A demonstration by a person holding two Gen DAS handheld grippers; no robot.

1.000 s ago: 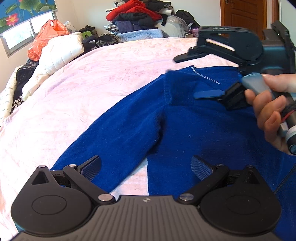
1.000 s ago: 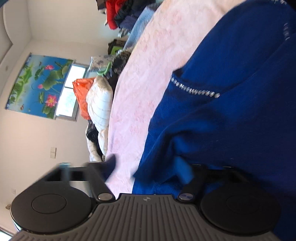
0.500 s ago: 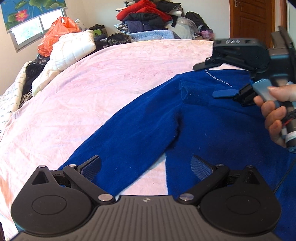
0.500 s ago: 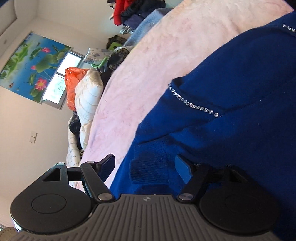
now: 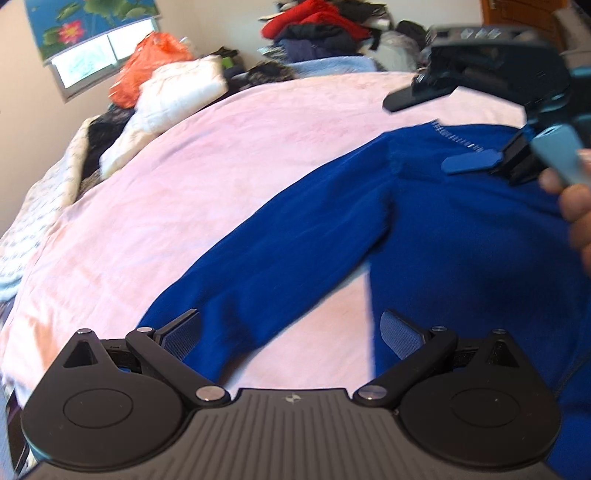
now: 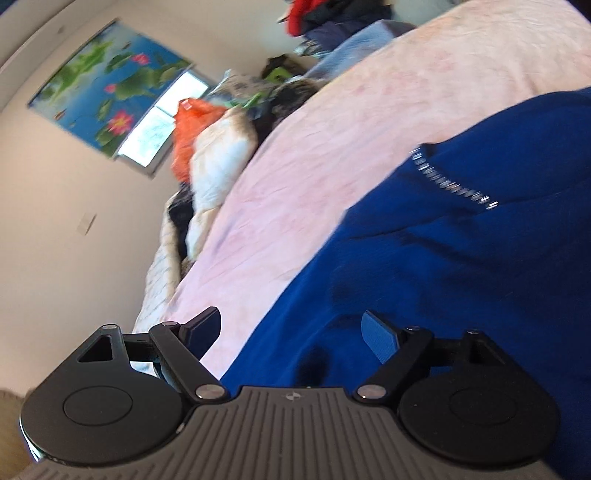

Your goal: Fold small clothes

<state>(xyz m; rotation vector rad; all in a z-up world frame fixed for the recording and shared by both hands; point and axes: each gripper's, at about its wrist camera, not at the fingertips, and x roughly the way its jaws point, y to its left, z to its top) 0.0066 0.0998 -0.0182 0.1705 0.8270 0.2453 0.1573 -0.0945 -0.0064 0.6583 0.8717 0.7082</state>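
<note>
Spread flat on a pink, softly mottled bedcover (image 5: 229,177): a deep-blue fleecy sweater (image 5: 461,229), one sleeve (image 5: 280,266) running toward 7 o'clock in the left wrist view, a short sparkly trim (image 6: 452,181) near the neckline. Left gripper (image 5: 291,332) — jaws spread wide, pads clear, sleeve cuff lying beneath and between them. Right gripper (image 6: 291,332) at 2 o'clock in that view, held by a hand (image 5: 576,218), jaws just opened further, nothing pinched (fabric below only). Seen only from the right wrist: a wall switch (image 6: 86,224). Beyond the bed at 12 o'clock — heaped clothes (image 5: 314,26), orange bag (image 5: 151,66), white quilt (image 5: 177,96), lotus picture (image 6: 107,85).
</note>
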